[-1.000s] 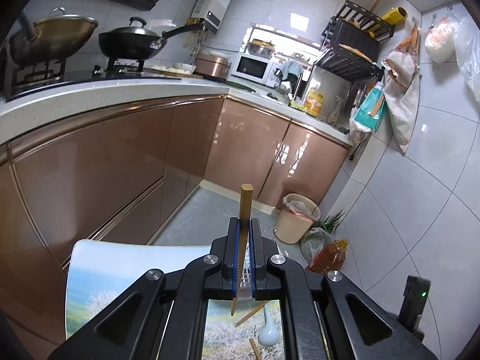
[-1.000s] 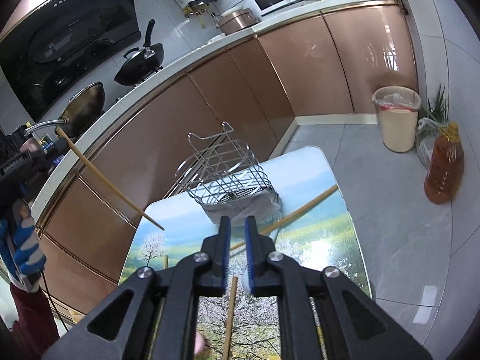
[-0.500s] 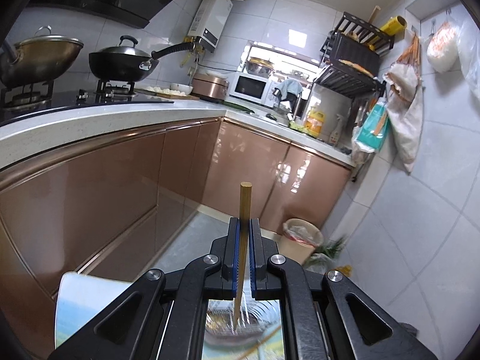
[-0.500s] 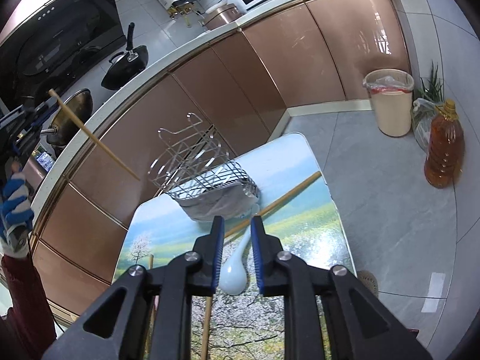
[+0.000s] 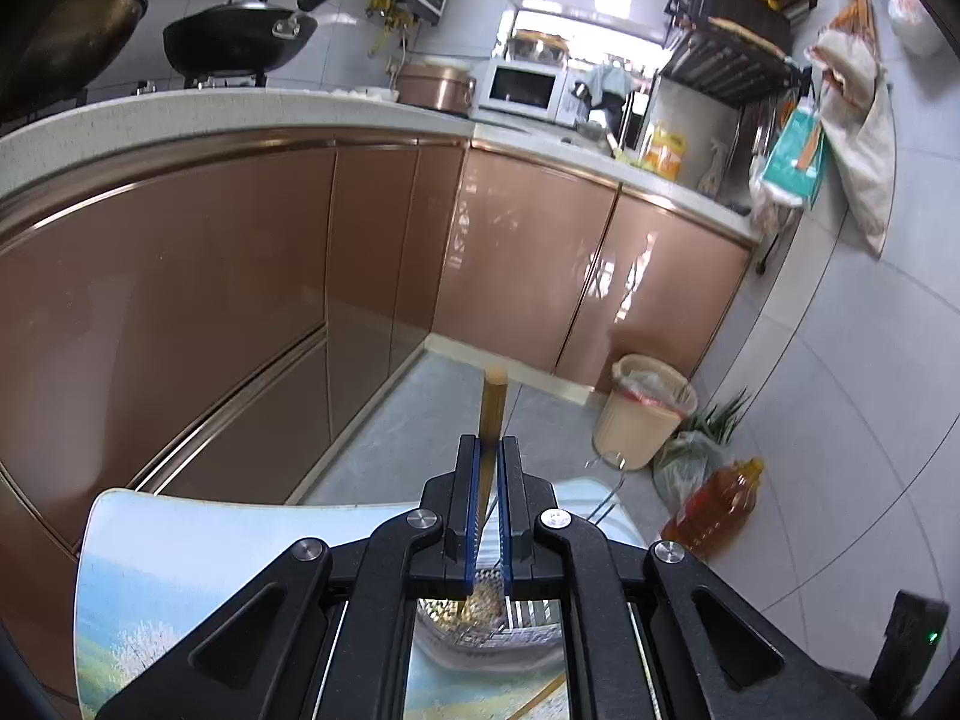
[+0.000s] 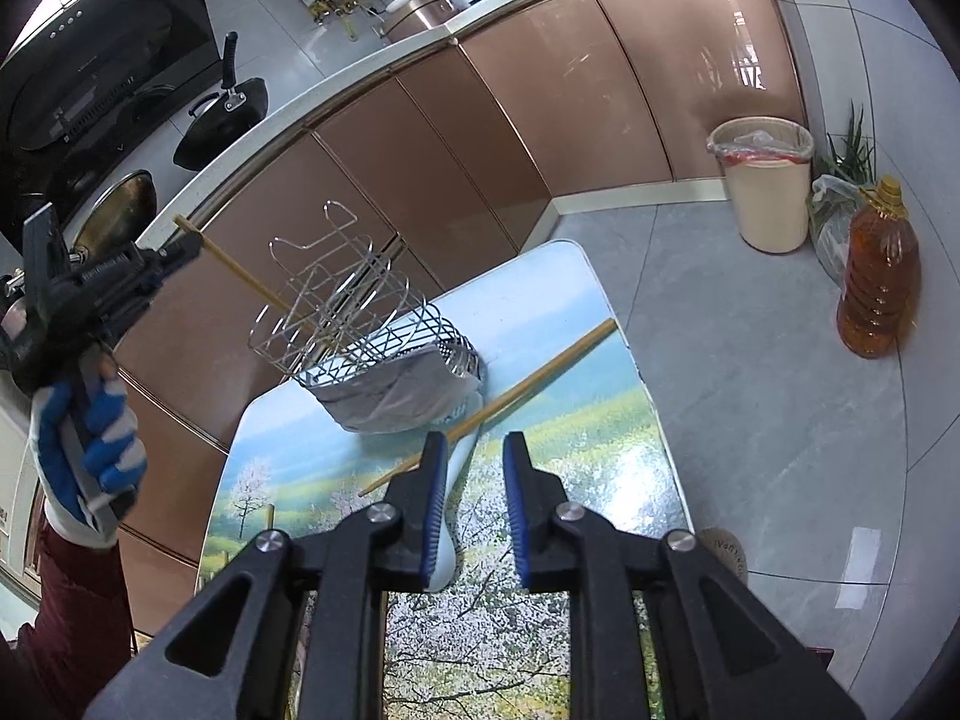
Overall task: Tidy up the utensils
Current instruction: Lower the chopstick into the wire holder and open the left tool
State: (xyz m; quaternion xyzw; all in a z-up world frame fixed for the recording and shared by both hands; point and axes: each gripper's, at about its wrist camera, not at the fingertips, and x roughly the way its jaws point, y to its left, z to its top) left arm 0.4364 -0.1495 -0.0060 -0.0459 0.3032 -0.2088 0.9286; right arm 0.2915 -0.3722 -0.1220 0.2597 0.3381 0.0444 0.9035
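My left gripper point(image 5: 490, 450) is shut on a wooden chopstick point(image 5: 493, 405). In the right wrist view that gripper point(image 6: 180, 252) holds the chopstick point(image 6: 240, 270) slanted, its lower end inside the wire utensil basket point(image 6: 360, 324) on the small table point(image 6: 600, 480). My right gripper point(image 6: 474, 450) is open and empty, low over the table. A second chopstick point(image 6: 528, 384) lies on the table in front of it, and a white spoon point(image 6: 456, 468) lies between its fingers.
Copper cabinet doors point(image 5: 240, 300) run close behind the table. On the floor to the right stand a beige waste bin point(image 6: 762, 186), an oil bottle point(image 6: 879, 282) and a bag of greens point(image 6: 840, 180).
My left gripper has brought the chopstick down over the basket, its tip now inside. My right gripper has opened wider and moved forward over the white spoon.
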